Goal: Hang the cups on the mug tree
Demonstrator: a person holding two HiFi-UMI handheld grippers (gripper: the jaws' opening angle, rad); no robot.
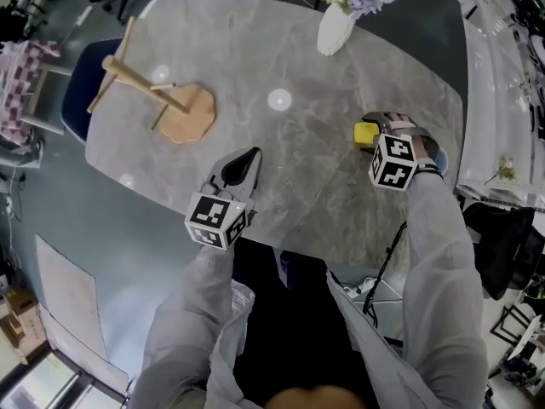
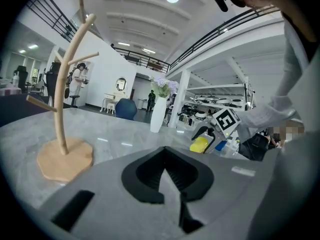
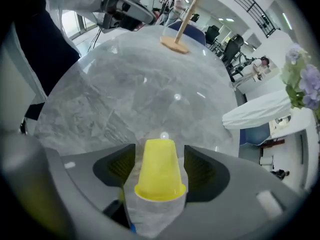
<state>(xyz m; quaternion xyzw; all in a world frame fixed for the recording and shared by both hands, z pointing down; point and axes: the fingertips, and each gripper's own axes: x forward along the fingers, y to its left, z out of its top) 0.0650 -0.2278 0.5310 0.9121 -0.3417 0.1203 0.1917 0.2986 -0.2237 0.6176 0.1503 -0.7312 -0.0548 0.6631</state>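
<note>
The wooden mug tree (image 1: pixel 174 109) stands at the table's far left with bare pegs; it shows in the left gripper view (image 2: pixel 64 114) and far off in the right gripper view (image 3: pixel 179 36). A yellow cup (image 3: pixel 159 169) stands on the marble table (image 1: pixel 298 169), wide end up, between the pads of my right gripper (image 3: pixel 160 151). The jaws are open, with a narrow gap on each side. From above, that gripper (image 1: pixel 379 133) points steeply down over the cup (image 1: pixel 365 133). My left gripper (image 1: pixel 249 158) hovers near the table's front edge, shut and empty (image 2: pixel 167 161).
A white vase of purple flowers (image 1: pixel 339 24) stands at the table's far edge. A blue chair (image 1: pixel 81 100) sits beyond the mug tree. Something blue (image 2: pixel 231 145) lies close behind the right gripper. Bare marble lies between the two grippers.
</note>
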